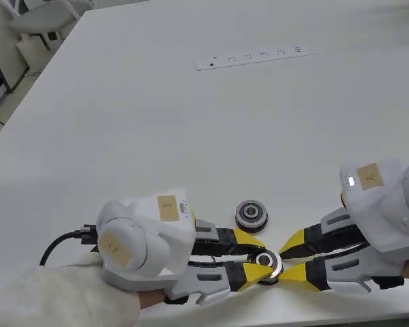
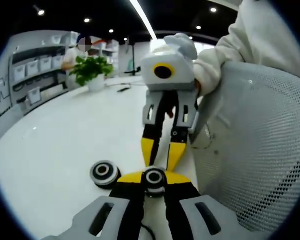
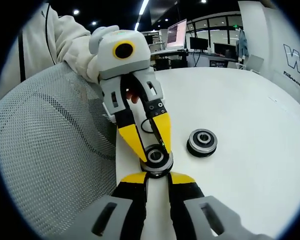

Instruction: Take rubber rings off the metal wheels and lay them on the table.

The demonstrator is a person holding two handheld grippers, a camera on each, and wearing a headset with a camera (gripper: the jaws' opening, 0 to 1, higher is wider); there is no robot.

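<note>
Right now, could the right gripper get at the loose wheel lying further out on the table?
Probably yes: only bare table lies between the right gripper and the loose wheel. But its jaws are busy at the other wheel, which the left gripper clamps.

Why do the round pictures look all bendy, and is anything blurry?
Left gripper view: fisheye lens curves the table, ceiling lights glare. Right gripper view: same bending, yet the held wheel looks sharp. Head view: straight lines, the table's far right corner slightly blurred.

white fleece sleeve (image 1: 54, 300), yellow-tipped blk fingers (image 1: 255, 273)
</note>
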